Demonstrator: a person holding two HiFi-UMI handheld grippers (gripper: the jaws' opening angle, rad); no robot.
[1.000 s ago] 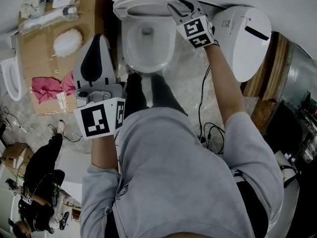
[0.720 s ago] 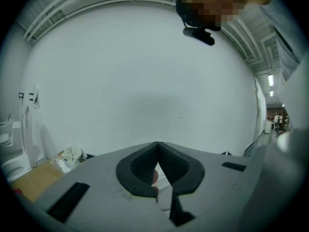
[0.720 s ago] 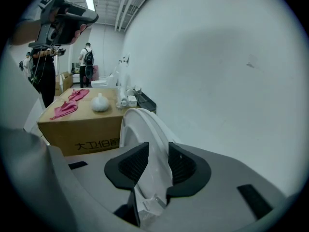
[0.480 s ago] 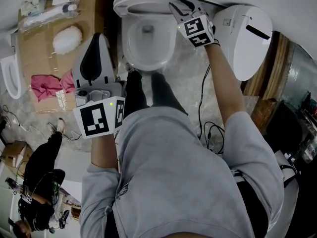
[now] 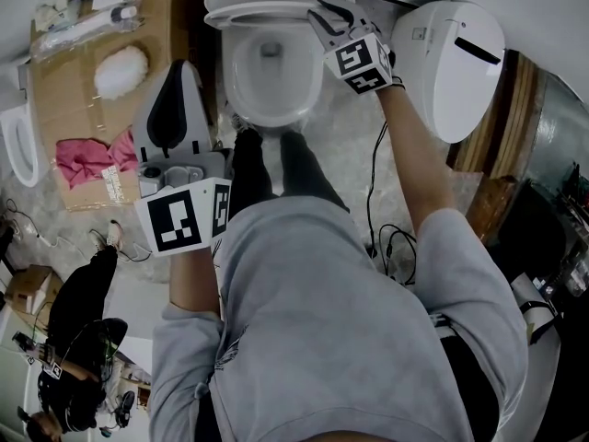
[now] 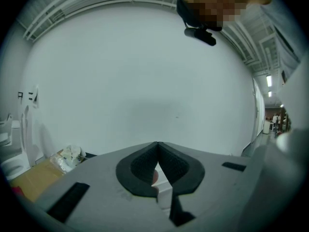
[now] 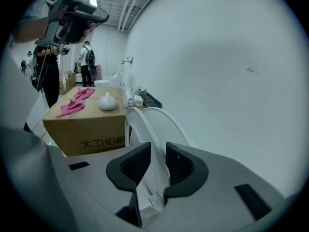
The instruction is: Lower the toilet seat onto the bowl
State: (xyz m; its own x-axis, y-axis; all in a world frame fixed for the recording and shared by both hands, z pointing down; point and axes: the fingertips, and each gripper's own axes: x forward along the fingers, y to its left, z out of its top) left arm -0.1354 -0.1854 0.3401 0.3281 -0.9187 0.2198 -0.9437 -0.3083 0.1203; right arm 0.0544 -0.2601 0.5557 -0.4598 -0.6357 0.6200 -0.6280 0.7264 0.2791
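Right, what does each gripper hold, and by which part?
The right gripper, jaws just closing, pinches the raised toilet seat by its right rim; left gripper is shut, empty.

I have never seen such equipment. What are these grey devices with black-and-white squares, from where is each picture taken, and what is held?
No robot: a person holds a two-fingered gripper in each hand, and the patterned cubes belong to them. The head view looks down from the person's head onto their body and the toilet bowl. The other two views come from cameras riding on the grippers. The right gripper is at the raised toilet seat; its fingers have just been closing, with the seat's rim between them. The left gripper is shut and empty. Beside the toilet stands a cardboard box with a pink cloth on it.
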